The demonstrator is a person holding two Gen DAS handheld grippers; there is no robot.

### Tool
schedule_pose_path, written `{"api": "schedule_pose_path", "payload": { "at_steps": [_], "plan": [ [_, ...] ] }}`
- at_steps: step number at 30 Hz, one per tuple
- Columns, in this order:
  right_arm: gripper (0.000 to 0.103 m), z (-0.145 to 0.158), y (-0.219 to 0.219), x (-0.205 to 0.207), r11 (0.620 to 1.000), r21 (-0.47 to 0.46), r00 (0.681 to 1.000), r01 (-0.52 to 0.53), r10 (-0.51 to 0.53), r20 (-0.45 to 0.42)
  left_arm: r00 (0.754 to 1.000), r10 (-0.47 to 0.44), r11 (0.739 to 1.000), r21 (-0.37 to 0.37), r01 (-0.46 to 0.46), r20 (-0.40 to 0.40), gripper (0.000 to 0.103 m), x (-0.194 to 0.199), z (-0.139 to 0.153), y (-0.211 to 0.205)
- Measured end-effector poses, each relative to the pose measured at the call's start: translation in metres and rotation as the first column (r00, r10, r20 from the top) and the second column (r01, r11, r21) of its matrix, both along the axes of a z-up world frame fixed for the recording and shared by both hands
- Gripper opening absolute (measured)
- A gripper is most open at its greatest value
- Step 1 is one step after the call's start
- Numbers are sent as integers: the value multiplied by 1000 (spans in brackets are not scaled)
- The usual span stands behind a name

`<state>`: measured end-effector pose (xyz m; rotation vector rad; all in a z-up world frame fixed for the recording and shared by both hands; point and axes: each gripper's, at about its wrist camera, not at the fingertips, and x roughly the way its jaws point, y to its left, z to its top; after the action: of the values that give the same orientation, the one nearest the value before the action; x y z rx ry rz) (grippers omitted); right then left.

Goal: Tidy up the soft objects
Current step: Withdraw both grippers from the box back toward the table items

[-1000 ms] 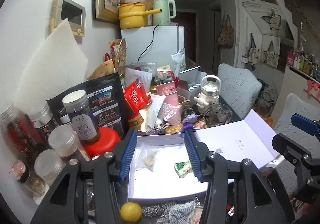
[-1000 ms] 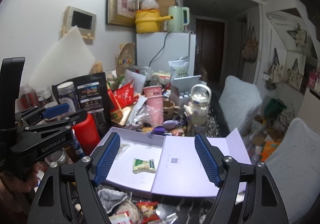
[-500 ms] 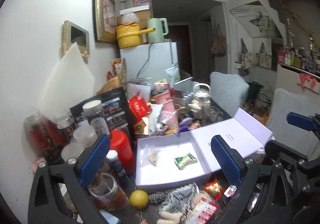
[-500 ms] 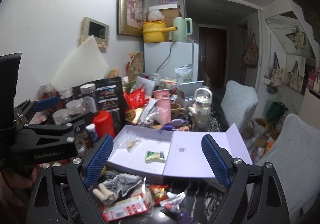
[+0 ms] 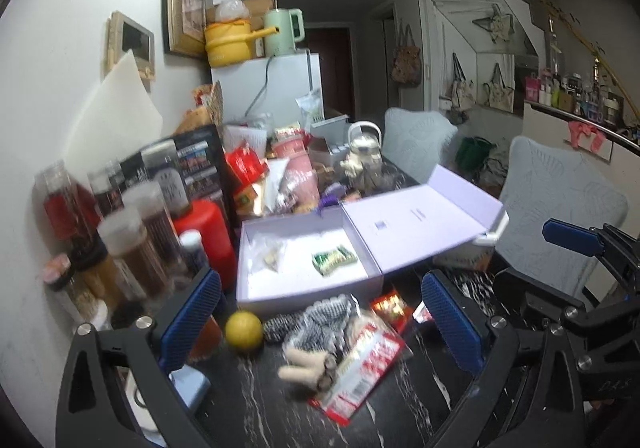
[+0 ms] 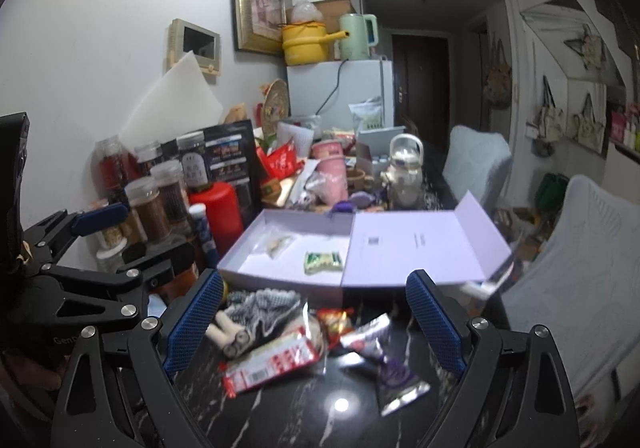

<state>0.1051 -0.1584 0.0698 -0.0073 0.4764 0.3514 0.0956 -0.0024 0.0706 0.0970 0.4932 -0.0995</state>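
Note:
An open lilac box (image 5: 256,298) (image 6: 280,279) lies on the dark marble table, lid (image 5: 416,224) folded out to the right. Inside are a green snack packet (image 5: 334,259) (image 6: 323,262) and a clear bag (image 5: 272,254). In front of the box lie a black-and-white knitted soft toy (image 5: 316,322) (image 6: 260,306), a red-and-white packet (image 5: 360,368) (image 6: 272,364), a small red packet (image 5: 390,308) and a purple packet (image 6: 394,376). My left gripper (image 5: 320,322) is open above the toy. My right gripper (image 6: 316,324) is open above the packets. Both are empty.
A yellow lemon (image 5: 243,330) sits beside the toy. Jars (image 5: 132,244), a red canister (image 5: 208,240) and a black pouch crowd the left wall. Cups, a teapot (image 6: 406,168) and a white fridge stand behind. Grey chairs (image 5: 560,216) stand to the right.
Both grippers have pulled back and up from the box, so the toy and packets in front of it have come into view. The left gripper has opened wide.

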Motion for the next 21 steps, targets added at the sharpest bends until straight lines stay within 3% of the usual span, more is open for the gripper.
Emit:
{"api": "schedule_pose_path", "payload": {
  "at_steps": [9,21],
  "plan": [
    [94,-39,-13,-15,999,-16,997,47,-48,-60,998,-12,1000,-15,11,-54,102,-12,-35,-1],
    [94,-96,-21,-11,999,11,978,39,-36,-205,977,7,998,-57,-20,-213,102,-7,-90,5]
  ]
}}
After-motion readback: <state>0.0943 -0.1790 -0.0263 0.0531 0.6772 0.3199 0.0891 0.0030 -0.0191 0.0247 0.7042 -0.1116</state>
